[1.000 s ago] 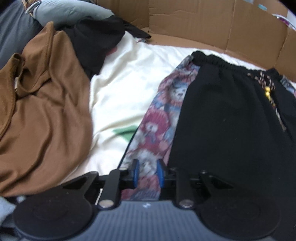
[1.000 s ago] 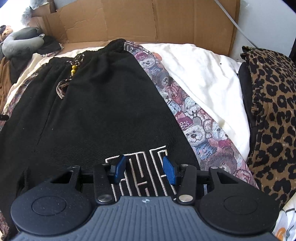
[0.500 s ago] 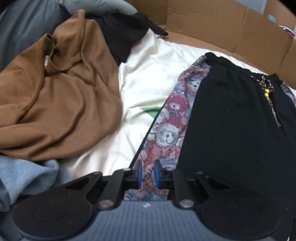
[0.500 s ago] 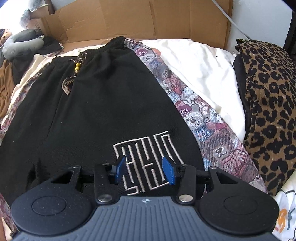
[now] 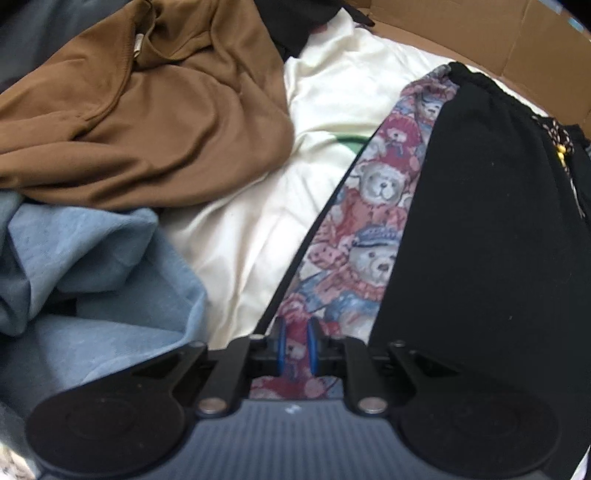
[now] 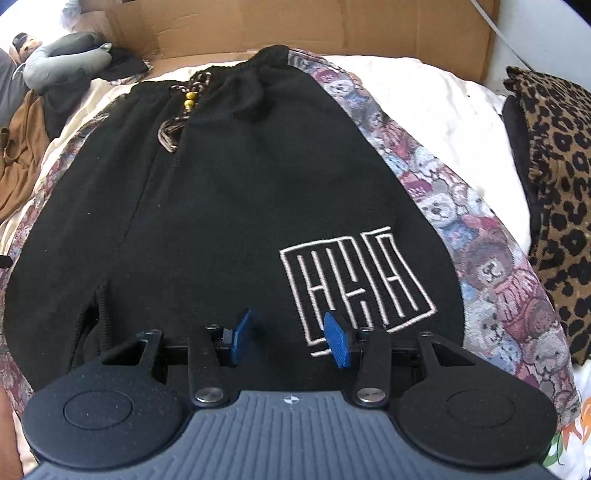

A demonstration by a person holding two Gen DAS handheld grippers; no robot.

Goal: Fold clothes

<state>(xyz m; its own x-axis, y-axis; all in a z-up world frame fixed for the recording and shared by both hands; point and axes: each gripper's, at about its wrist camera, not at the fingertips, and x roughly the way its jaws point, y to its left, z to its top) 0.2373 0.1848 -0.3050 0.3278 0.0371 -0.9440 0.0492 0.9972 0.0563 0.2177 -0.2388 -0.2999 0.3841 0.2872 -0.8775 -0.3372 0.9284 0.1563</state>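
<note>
The black shorts (image 6: 229, 206) lie flat on the cream sheet (image 5: 258, 236), waistband toward the cardboard wall (image 6: 295, 26). Left of them sit a blue garment (image 5: 92, 273) and a brown top (image 5: 155, 122). My left gripper (image 5: 295, 345) is nearly closed, pinching the shorts' teddy-bear side stripe (image 5: 373, 221). My right gripper (image 6: 288, 338) hangs wide open over the hem beside the embroidered logo (image 6: 354, 284), holding nothing. Right of the shorts is a leopard-print cushion (image 6: 557, 177).

Both wrist views low over the same black shorts (image 6: 229, 192), seemingly hem-side.
</note>
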